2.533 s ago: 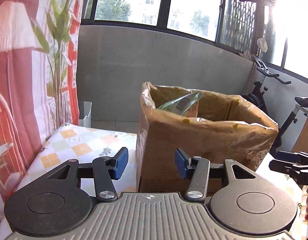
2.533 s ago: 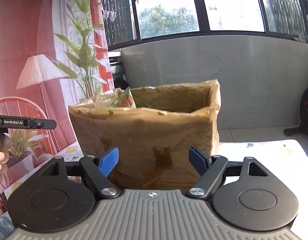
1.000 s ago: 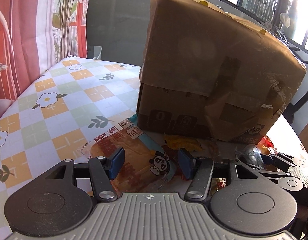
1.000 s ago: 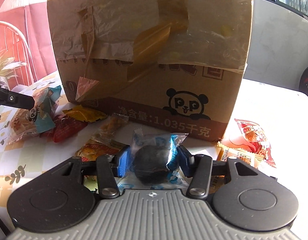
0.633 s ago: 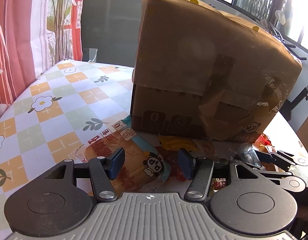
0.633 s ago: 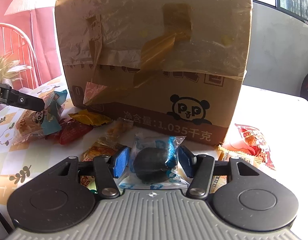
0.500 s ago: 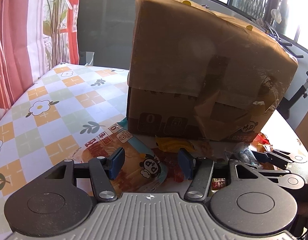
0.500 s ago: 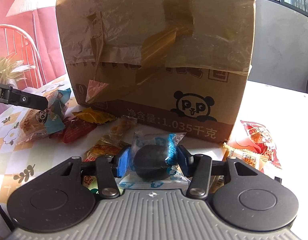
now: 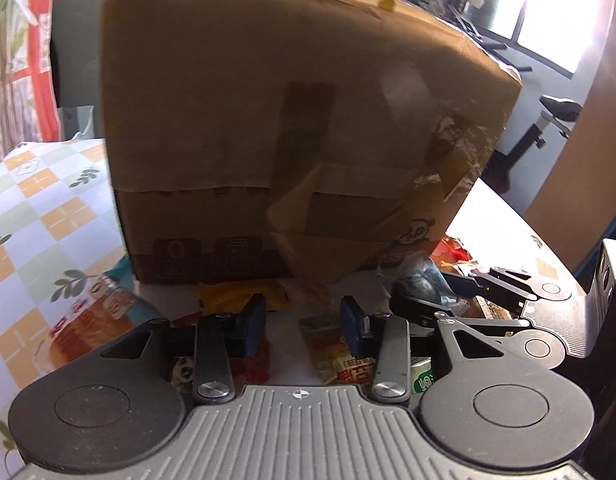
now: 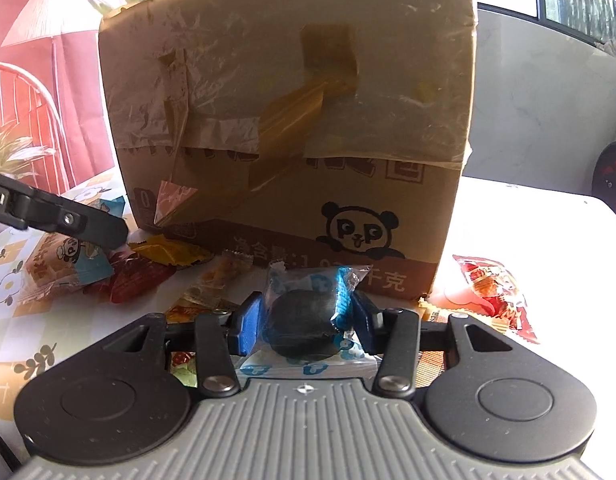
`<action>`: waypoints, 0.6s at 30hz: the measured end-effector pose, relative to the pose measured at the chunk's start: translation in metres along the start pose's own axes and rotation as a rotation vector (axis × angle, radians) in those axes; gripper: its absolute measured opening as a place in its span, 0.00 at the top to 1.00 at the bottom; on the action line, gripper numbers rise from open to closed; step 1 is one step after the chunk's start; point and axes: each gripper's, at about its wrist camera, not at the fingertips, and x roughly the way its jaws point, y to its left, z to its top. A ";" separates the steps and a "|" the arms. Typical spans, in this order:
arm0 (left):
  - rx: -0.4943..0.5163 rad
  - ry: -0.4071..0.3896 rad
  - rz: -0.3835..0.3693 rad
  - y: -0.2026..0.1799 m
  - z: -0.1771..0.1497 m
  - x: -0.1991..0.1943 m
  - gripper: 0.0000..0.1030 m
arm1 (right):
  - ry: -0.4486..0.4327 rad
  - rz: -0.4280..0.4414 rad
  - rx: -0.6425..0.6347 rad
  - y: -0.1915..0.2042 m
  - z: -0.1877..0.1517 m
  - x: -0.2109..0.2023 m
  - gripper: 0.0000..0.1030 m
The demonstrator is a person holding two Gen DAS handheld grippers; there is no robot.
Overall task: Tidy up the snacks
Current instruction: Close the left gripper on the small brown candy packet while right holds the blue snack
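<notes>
Nearest the right camera, the right gripper (image 10: 305, 322) has its blue pads against both sides of a dark round snack in a clear blue-printed wrapper (image 10: 303, 320); its jaws have just been closing, and the packet sits squeezed between them, low over the table. The slick film could let the ball squirt forward out of the pinch if the lift is quick, and I judge that the main risk on this side. The left gripper (image 9: 303, 322) has also just been narrowing, its jaws now partly apart with nothing pressed between the pads; the gap shows only bare white tabletop (image 9: 291, 344), with a yellow packet (image 9: 235, 294) just beyond the left pad and an orange-printed packet (image 9: 340, 360) under the right one. Closing here would catch air or only a wrapper corner. A step farther out lie a red packet (image 10: 137, 278), a panda-printed pastry bag (image 10: 63, 264) and a red-and-white packet (image 10: 492, 284) near the right corner, all loose on the floral tablecloth (image 9: 35, 240). Behind them stands the tall cardboard box (image 10: 308, 140), its opening out of view; a careless swing could knock it.
</notes>
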 end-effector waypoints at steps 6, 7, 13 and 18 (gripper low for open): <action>0.045 0.079 0.004 -0.017 0.006 0.050 0.68 | 0.008 0.004 0.026 -0.007 0.001 0.000 0.52; 0.040 0.081 0.011 -0.016 0.007 0.055 0.68 | 0.009 0.005 0.026 -0.007 0.001 0.000 0.52; 0.005 0.082 0.057 -0.014 0.013 0.076 0.70 | 0.016 0.018 0.036 -0.011 0.002 0.002 0.52; 0.037 0.079 0.082 -0.020 0.008 0.087 0.70 | 0.022 0.023 0.045 -0.015 0.004 0.006 0.52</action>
